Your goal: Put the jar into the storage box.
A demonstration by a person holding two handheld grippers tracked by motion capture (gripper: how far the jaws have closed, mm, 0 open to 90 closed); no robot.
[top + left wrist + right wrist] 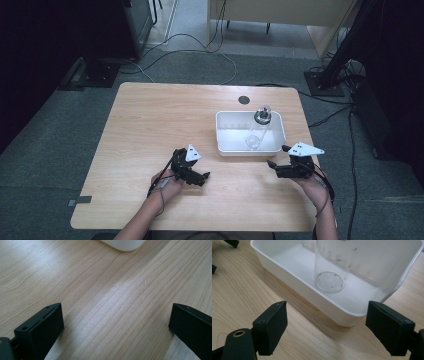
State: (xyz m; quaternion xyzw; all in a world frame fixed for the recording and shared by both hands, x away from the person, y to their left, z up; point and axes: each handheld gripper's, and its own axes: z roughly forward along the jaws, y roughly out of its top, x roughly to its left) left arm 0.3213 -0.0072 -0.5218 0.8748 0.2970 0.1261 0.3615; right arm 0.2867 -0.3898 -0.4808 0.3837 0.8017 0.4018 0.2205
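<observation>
Evidently the clear measuring cylinder [257, 131] stands upright inside the white tray [223, 146], kept from rolling. Both claws are released and empty: the right gripper [278, 156] faces the tray's near wall, ready to reach in, while the left gripper [204, 176] waits left of the tray.

Clear graduated cylinder [258, 129] upright in white tray [223, 146], near right wall.

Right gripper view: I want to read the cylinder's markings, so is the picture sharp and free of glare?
Right gripper view: the glass cylinder in the white tray is fairly sharp, but its markings are tiny and faint. Left gripper view: soft sheen across the table. High view: room edges dark, the cylinder small.
</observation>
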